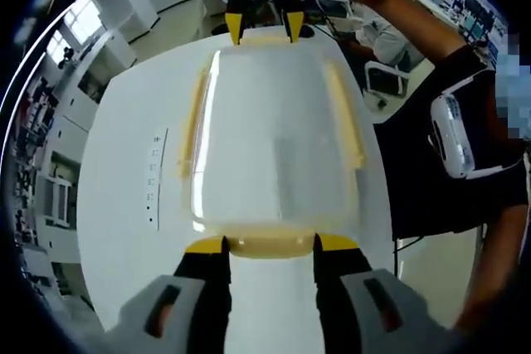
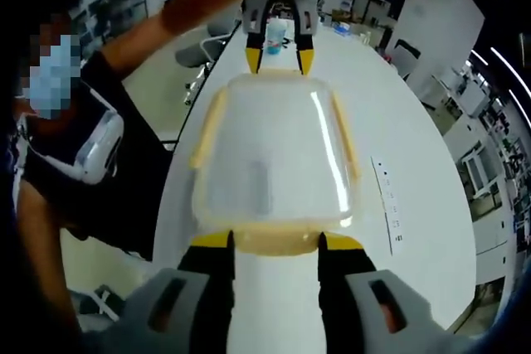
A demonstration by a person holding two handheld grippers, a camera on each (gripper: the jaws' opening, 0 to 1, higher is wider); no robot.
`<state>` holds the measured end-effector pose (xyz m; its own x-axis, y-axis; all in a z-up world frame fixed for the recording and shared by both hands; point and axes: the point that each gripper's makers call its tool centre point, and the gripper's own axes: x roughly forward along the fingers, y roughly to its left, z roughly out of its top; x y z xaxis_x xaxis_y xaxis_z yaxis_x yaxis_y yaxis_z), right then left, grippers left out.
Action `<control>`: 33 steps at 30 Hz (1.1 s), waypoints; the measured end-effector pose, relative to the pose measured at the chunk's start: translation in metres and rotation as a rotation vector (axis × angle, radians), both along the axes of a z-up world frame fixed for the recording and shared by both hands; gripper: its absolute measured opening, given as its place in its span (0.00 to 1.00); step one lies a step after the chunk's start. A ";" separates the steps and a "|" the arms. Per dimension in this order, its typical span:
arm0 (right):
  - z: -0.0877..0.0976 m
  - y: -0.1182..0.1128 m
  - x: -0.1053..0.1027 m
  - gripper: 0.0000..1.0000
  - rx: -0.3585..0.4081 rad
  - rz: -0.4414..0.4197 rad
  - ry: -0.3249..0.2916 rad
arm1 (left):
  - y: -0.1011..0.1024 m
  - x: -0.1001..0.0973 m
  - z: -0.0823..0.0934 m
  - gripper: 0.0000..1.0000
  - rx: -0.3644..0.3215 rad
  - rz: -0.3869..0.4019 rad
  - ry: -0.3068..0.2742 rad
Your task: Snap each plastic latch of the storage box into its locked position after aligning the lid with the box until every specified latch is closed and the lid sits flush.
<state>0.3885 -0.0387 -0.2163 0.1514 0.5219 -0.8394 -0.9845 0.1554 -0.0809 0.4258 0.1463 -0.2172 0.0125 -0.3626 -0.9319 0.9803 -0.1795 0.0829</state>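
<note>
A storage box with a clear lid point(image 1: 274, 138) point(image 2: 270, 163) lies lengthwise on the white table point(image 1: 124, 163). Pale yellow latches run along its long sides point(image 1: 195, 122) point(image 1: 347, 113). My left gripper point(image 1: 271, 244) stands open at one short end, its yellow-tipped jaws either side of that end latch point(image 1: 270, 248). My right gripper point(image 2: 275, 240) is open in the same way around the opposite end latch point(image 2: 278, 242). Each gripper appears at the far end in the other's view: the right gripper point(image 1: 259, 29) and the left gripper point(image 2: 280, 60), tips down at the lid's edge.
A person point(image 1: 465, 122) point(image 2: 75, 147) in dark clothes stands at one long side of the table. A strip with small markings point(image 1: 155, 176) point(image 2: 388, 205) lies on the table along the other side. Office chairs and desks stand beyond.
</note>
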 end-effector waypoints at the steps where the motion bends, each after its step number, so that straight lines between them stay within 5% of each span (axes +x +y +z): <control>1: -0.001 0.000 0.000 0.35 -0.002 -0.001 -0.002 | 0.000 0.000 -0.001 0.36 0.001 0.000 -0.004; 33: -0.023 0.011 -0.013 0.35 0.002 0.007 -0.020 | 0.012 -0.014 -0.030 0.36 0.043 -0.003 -0.011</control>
